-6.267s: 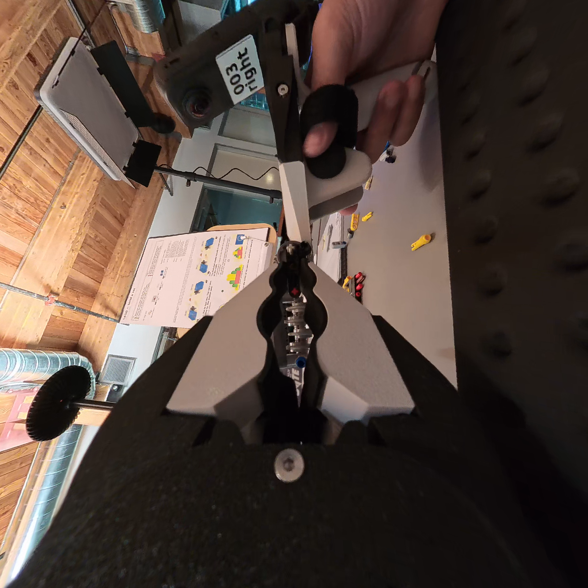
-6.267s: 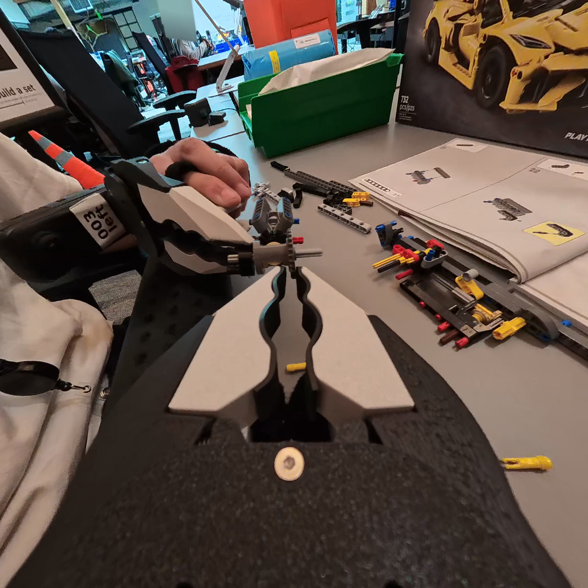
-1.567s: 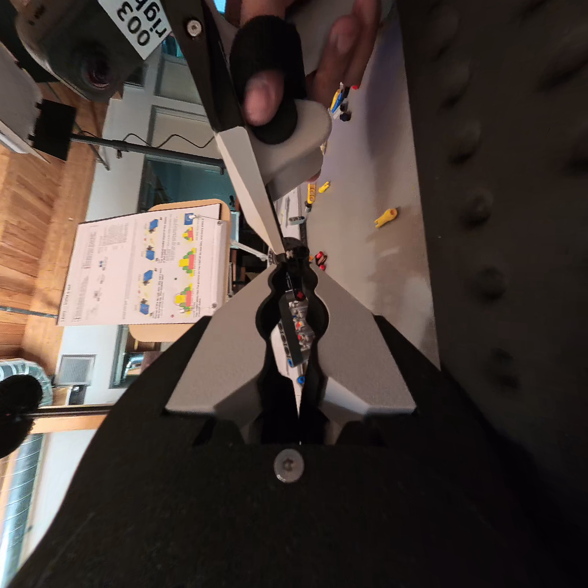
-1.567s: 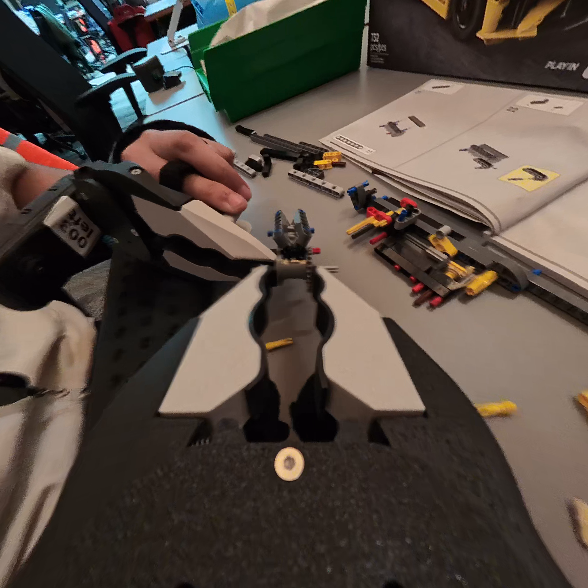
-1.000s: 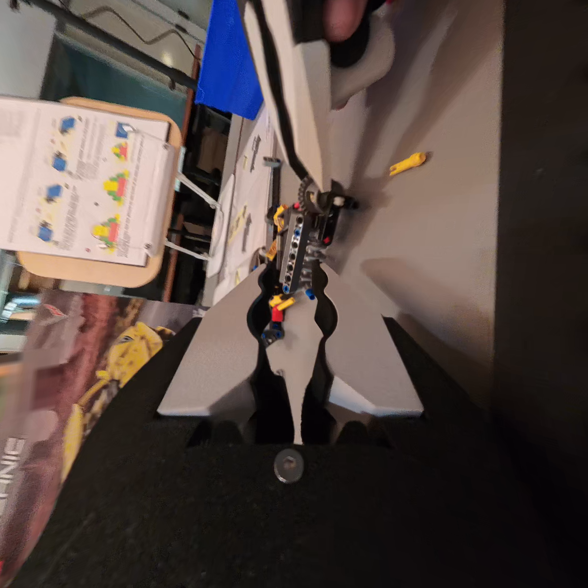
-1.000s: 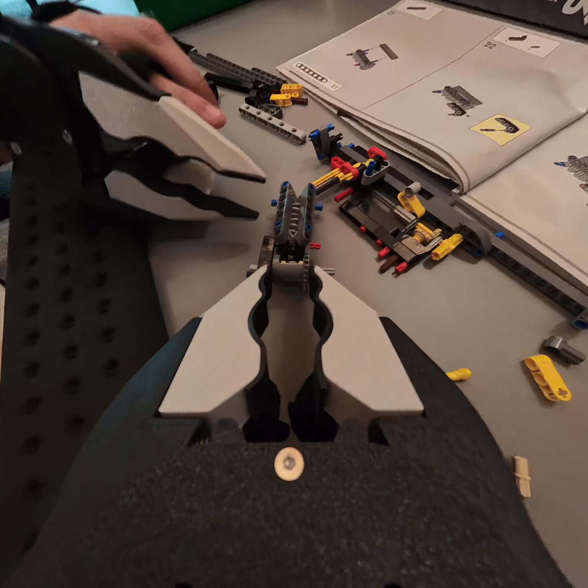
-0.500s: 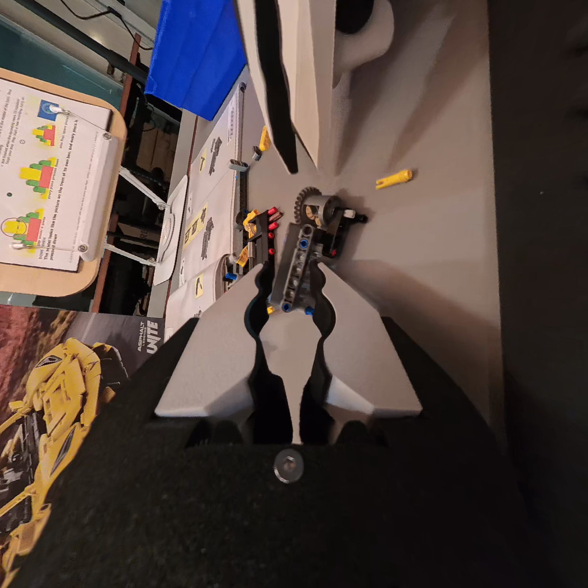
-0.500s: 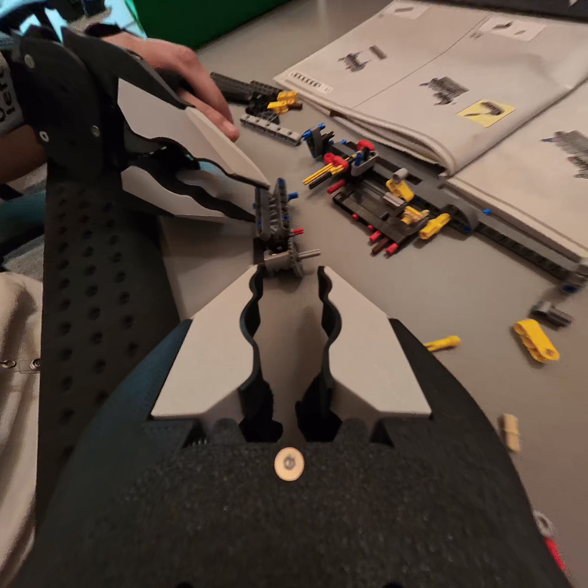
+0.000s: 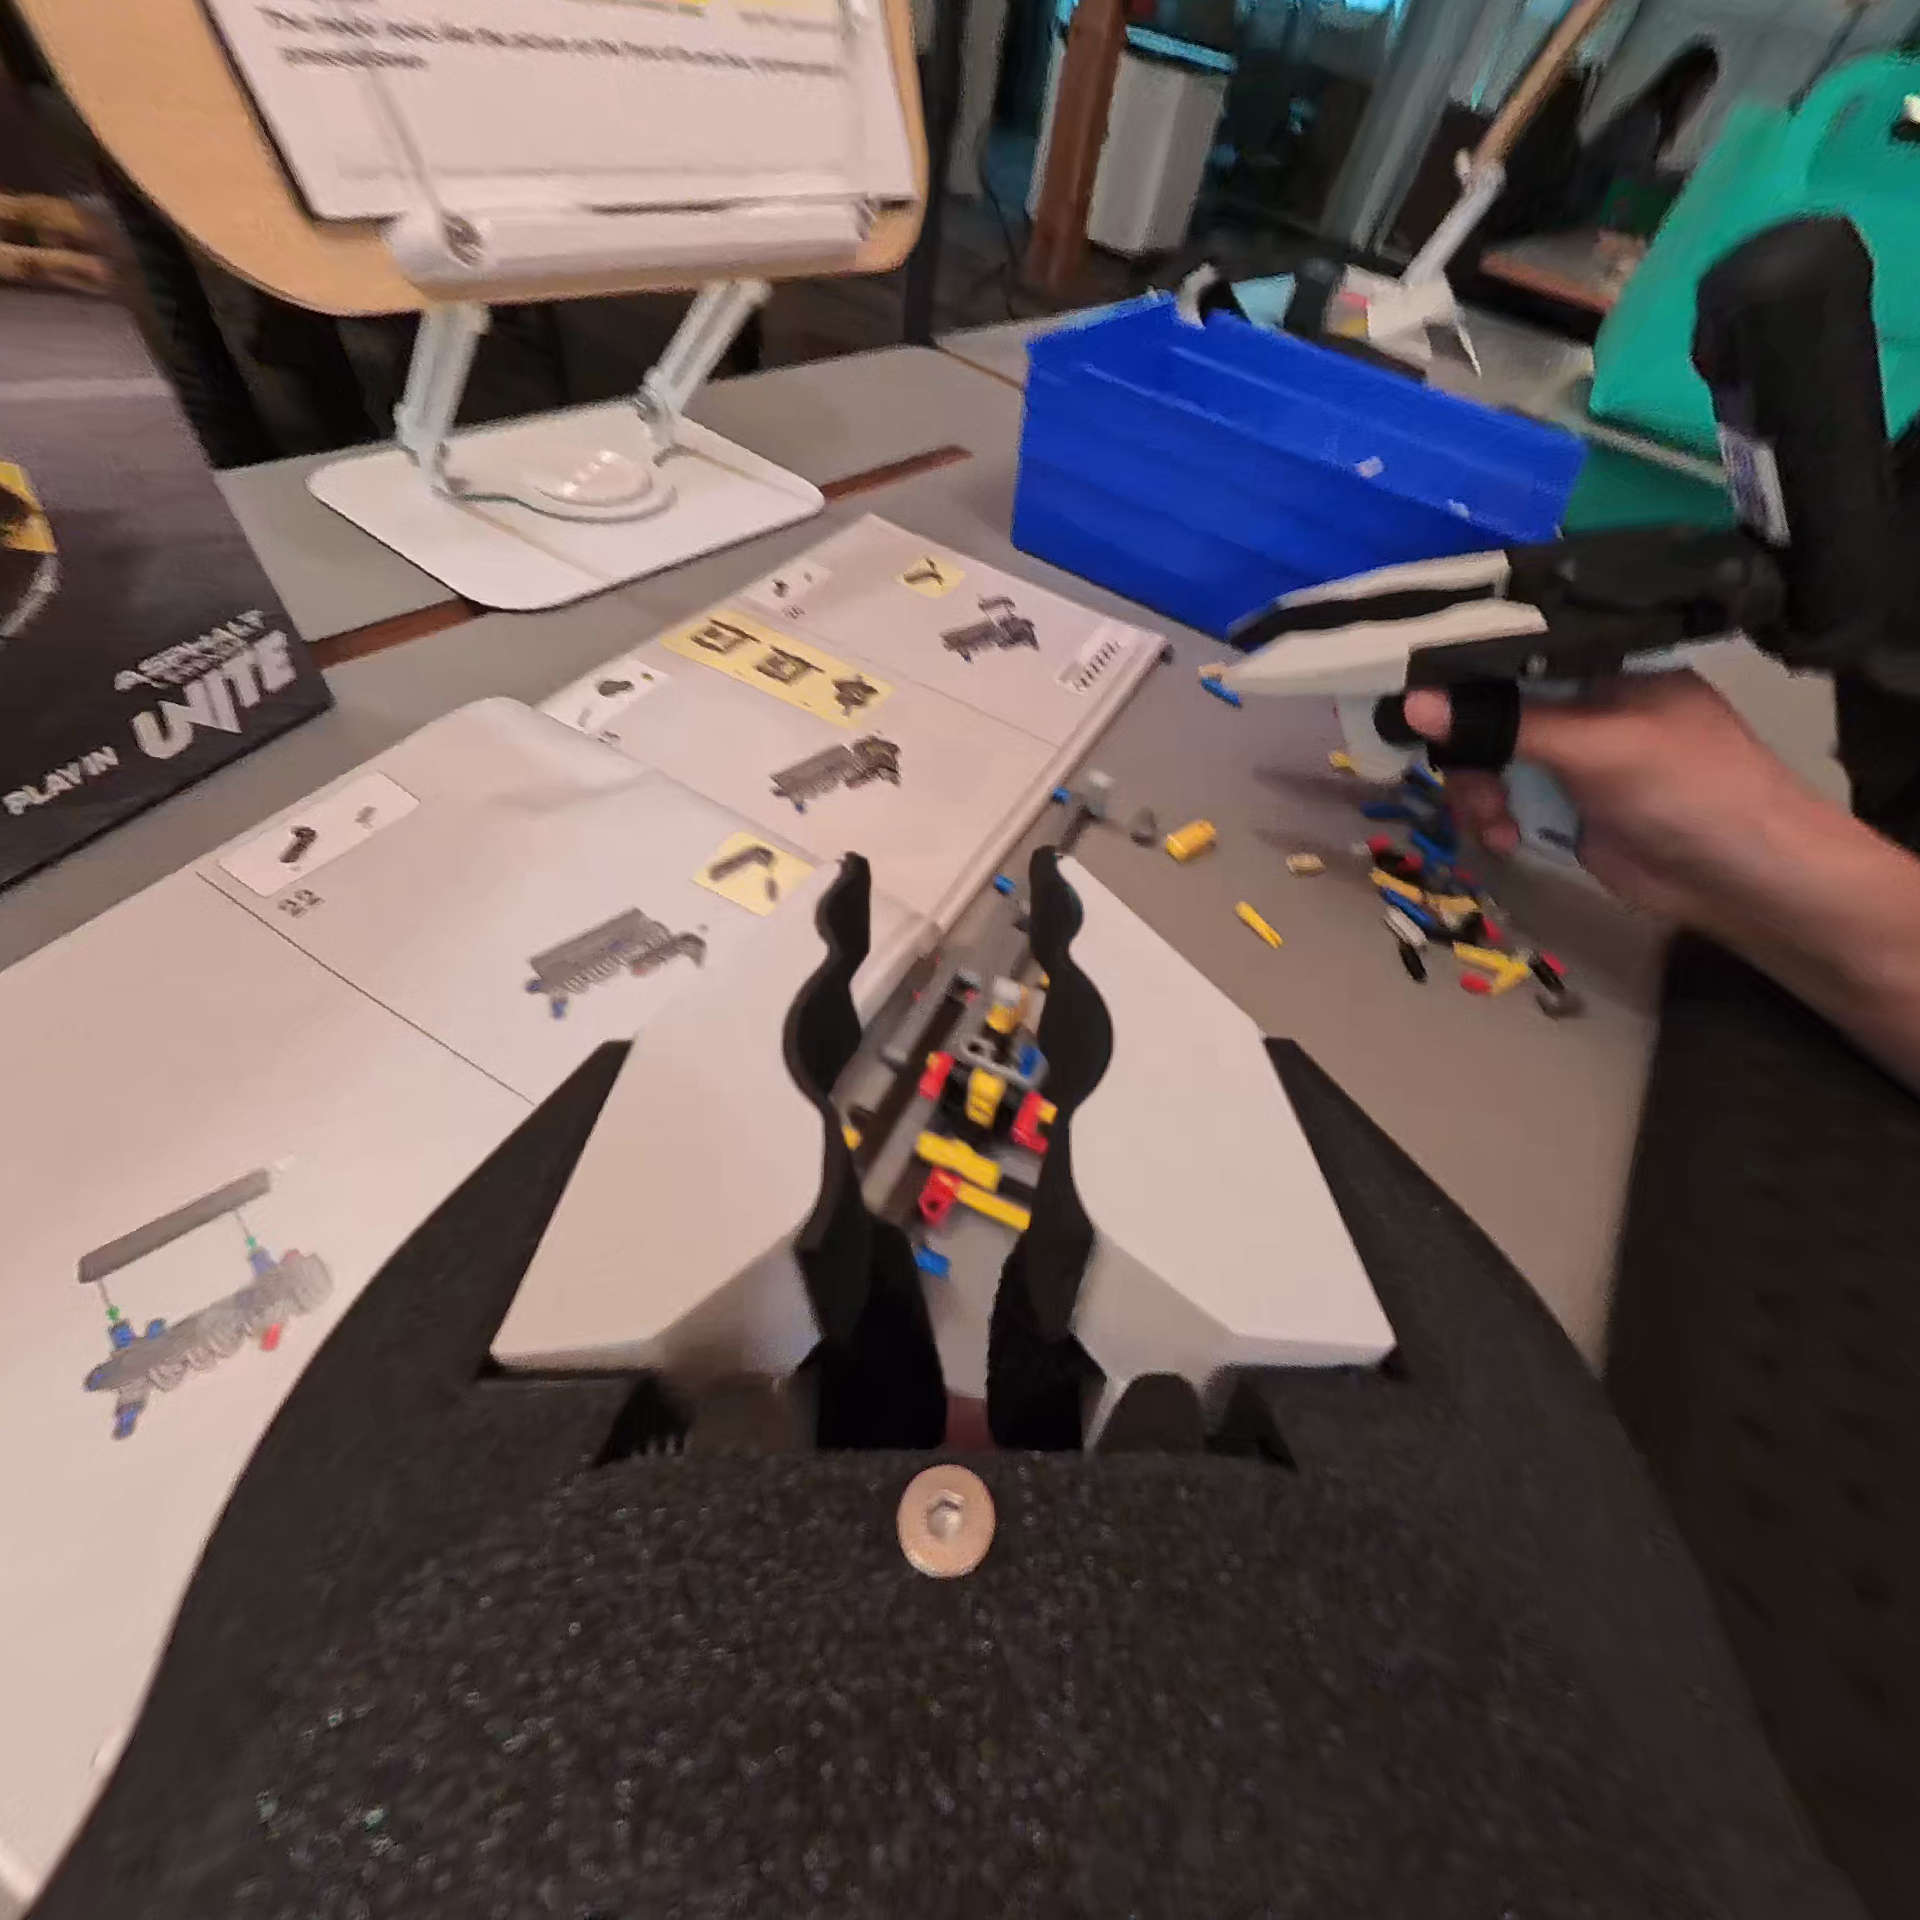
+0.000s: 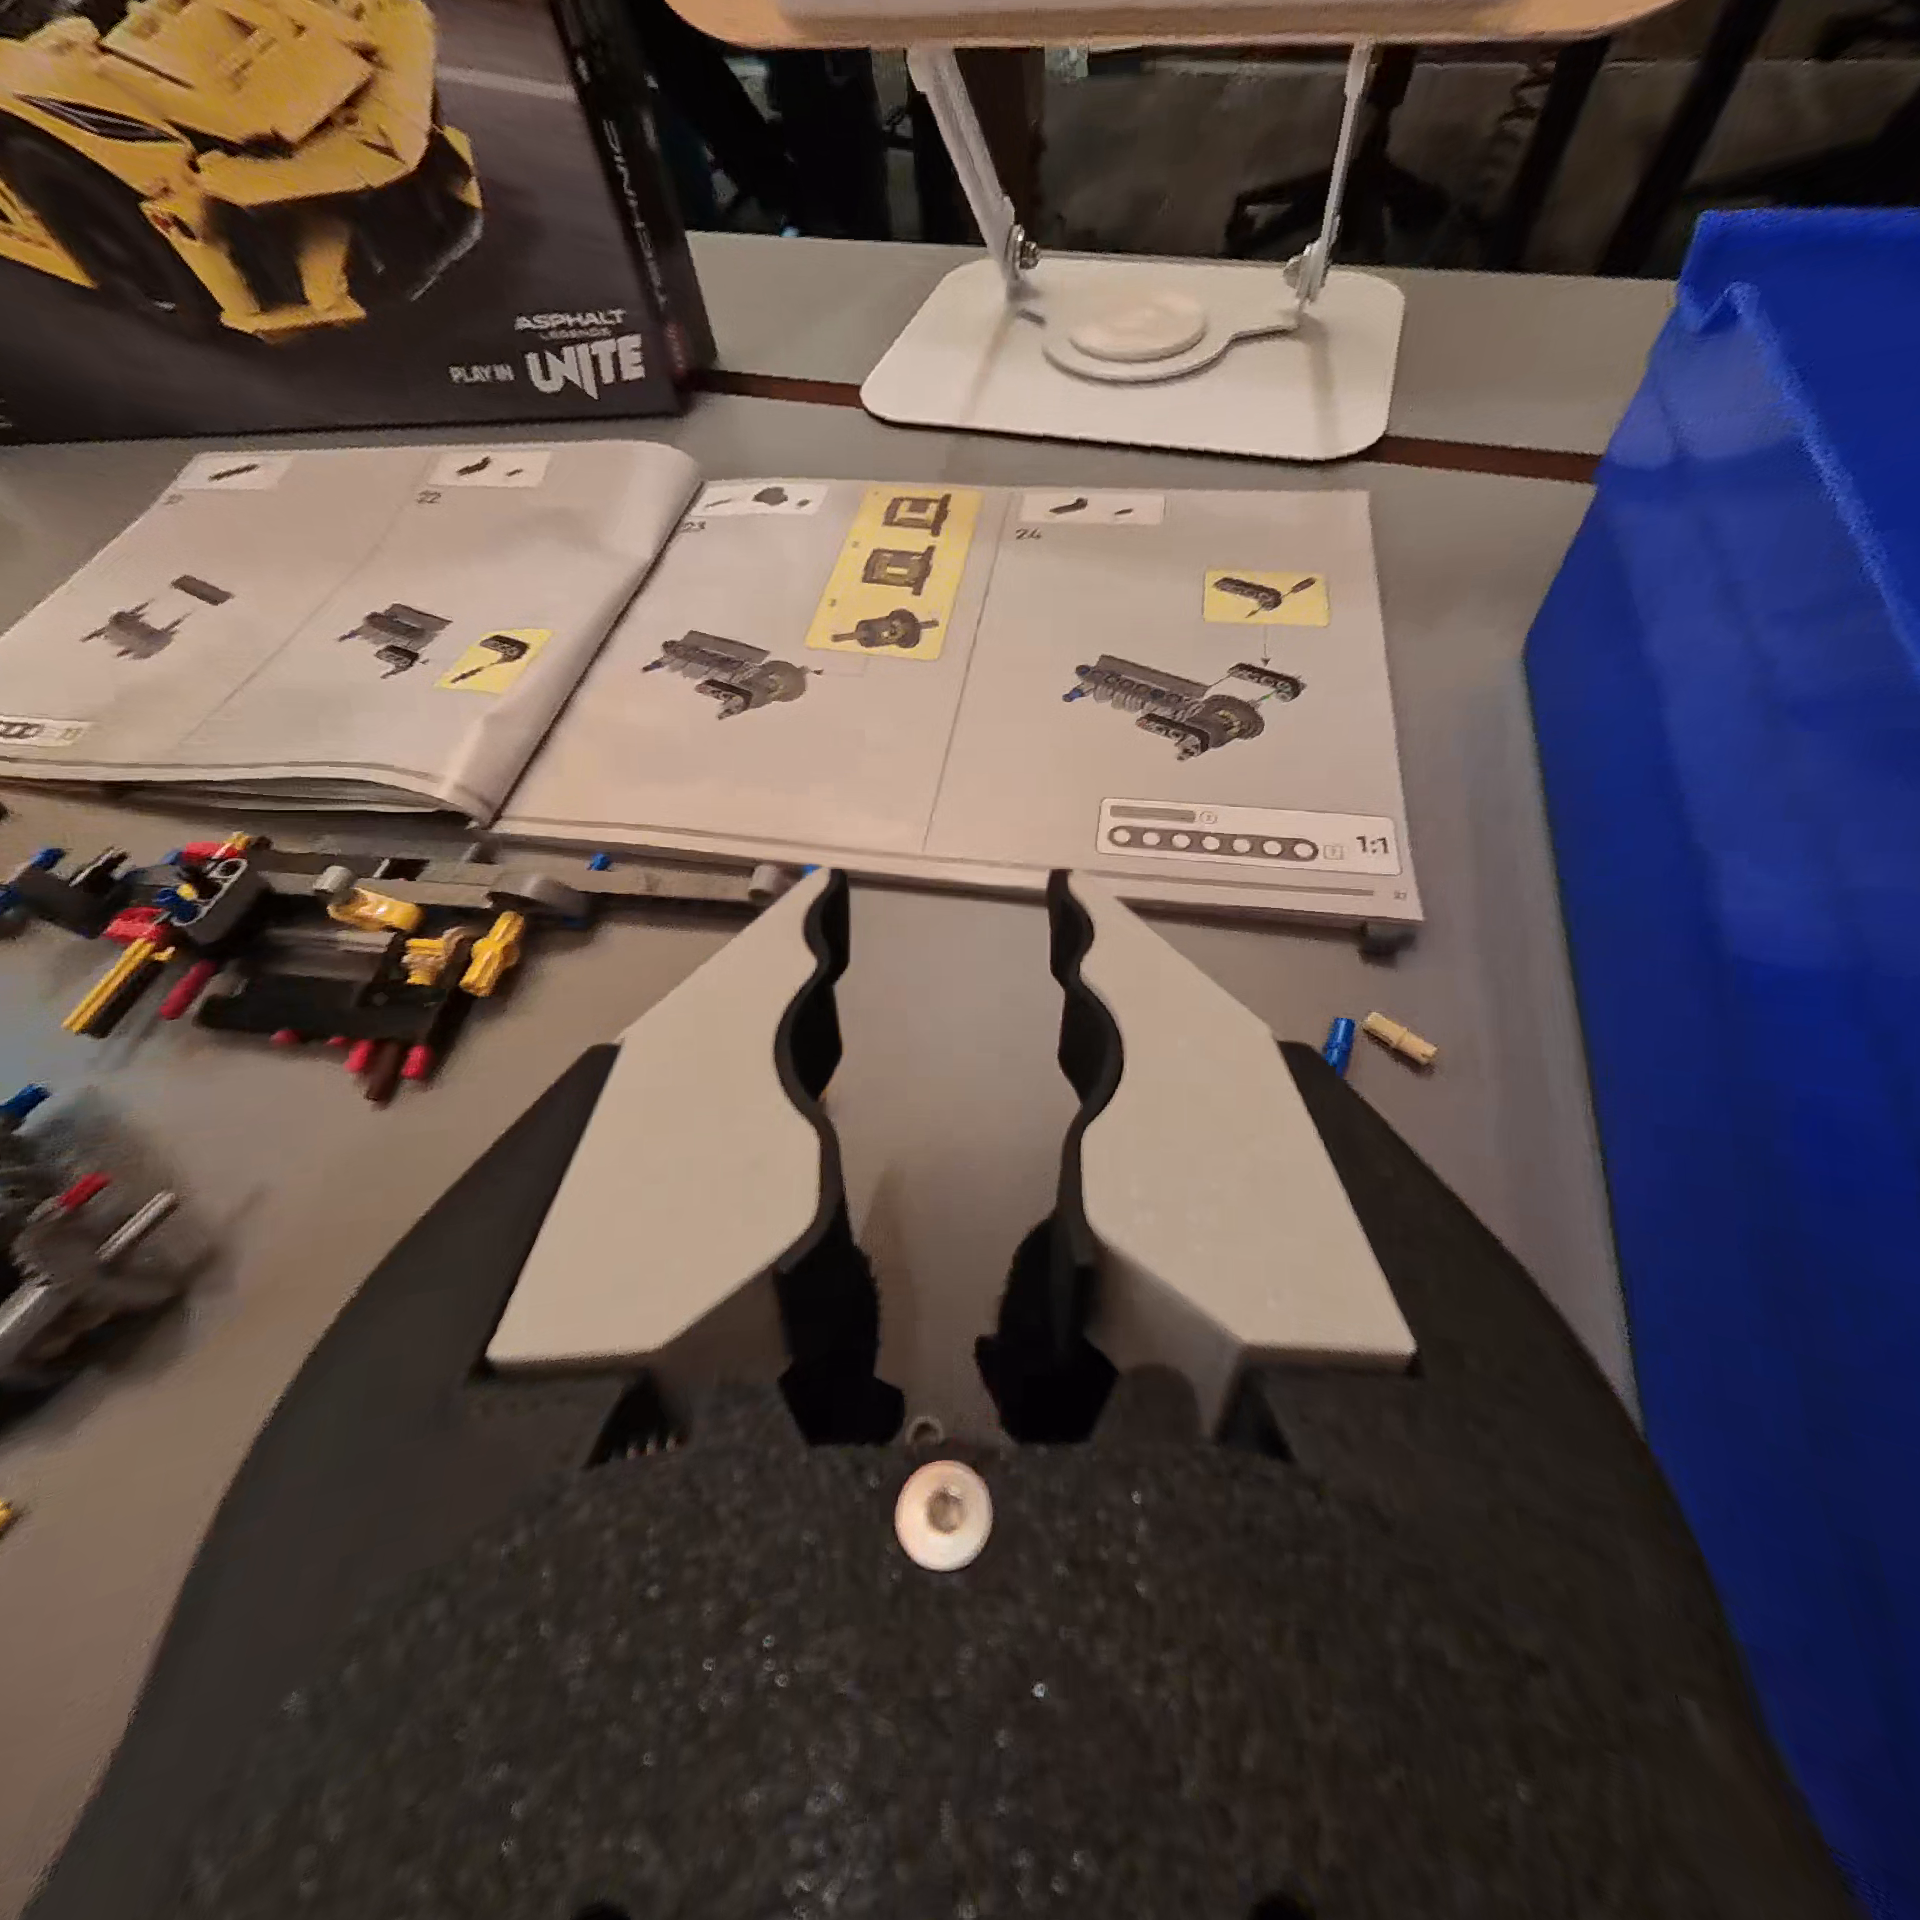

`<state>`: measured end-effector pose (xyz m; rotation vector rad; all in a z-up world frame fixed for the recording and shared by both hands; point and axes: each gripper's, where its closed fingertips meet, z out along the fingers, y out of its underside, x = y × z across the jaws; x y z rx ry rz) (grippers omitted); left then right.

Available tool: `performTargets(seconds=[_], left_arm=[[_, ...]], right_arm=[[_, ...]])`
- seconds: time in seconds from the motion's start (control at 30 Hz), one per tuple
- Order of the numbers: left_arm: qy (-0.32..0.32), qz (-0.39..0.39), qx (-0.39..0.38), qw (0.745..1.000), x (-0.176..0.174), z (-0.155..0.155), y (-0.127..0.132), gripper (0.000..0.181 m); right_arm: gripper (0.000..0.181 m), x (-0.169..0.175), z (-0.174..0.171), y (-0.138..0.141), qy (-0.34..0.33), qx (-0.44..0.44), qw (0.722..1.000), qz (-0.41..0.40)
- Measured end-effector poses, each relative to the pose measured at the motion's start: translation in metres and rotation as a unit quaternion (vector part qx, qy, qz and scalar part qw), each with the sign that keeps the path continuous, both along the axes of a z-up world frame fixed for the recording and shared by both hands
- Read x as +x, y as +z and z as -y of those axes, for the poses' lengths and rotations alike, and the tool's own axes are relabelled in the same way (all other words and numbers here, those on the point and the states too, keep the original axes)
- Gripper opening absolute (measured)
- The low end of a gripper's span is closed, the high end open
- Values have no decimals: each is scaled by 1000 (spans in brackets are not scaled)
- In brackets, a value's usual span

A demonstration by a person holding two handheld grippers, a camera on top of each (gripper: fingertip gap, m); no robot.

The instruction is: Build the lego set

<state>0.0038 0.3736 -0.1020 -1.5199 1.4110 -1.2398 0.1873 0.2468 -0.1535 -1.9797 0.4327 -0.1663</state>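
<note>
My left gripper (image 9: 948, 868) is open and empty, held over the front edge of the open instruction booklet (image 9: 520, 883). The long grey chassis assembly (image 9: 977, 1101) with red and yellow parts lies on the table and shows between its fingers. My right gripper (image 10: 943, 883) is open and empty, facing the booklet (image 10: 935, 675). It also shows in the left wrist view (image 9: 1242, 660), held by a hand. The chassis assembly (image 10: 312, 935) lies to its left. The small grey engine-and-gear sub-assembly (image 10: 73, 1247) lies blurred on the table at the lower left.
A blue bin (image 10: 1766, 831) stands close on the right and shows in the left wrist view (image 9: 1278, 488). The set's box (image 10: 312, 208) and a white stand (image 10: 1132, 353) are behind the booklet. Loose pieces (image 9: 1444, 914) lie under the hand. Two small pins (image 10: 1382, 1039) lie by the bin. Spacing between my two grippers at the tips: around 25 cm.
Both grippers held the engine-and-gear sub-assembly, lowered it to the table and let go. Both have since opened and swung away towards the booklet.
</note>
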Motion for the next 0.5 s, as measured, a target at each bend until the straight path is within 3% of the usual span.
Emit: performTargets(seconds=[0.07,0.2,0.33,0.5], left_arm=[[38,18,-18,999,10,-20,-3,25],[41,-13,-45,998,21,-32,-24,25],[18,-54,-47,997,26,-28,-41,26],[2,-60,-17,998,21,-24,-36,26]], right_arm=[[37,2,0,-3,-6,-6,1000,8],[33,9,-1,-4,-23,-17,999,36],[30,15,2,0,-31,-2,999,43],[28,11,1,2,-20,7,999,46]])
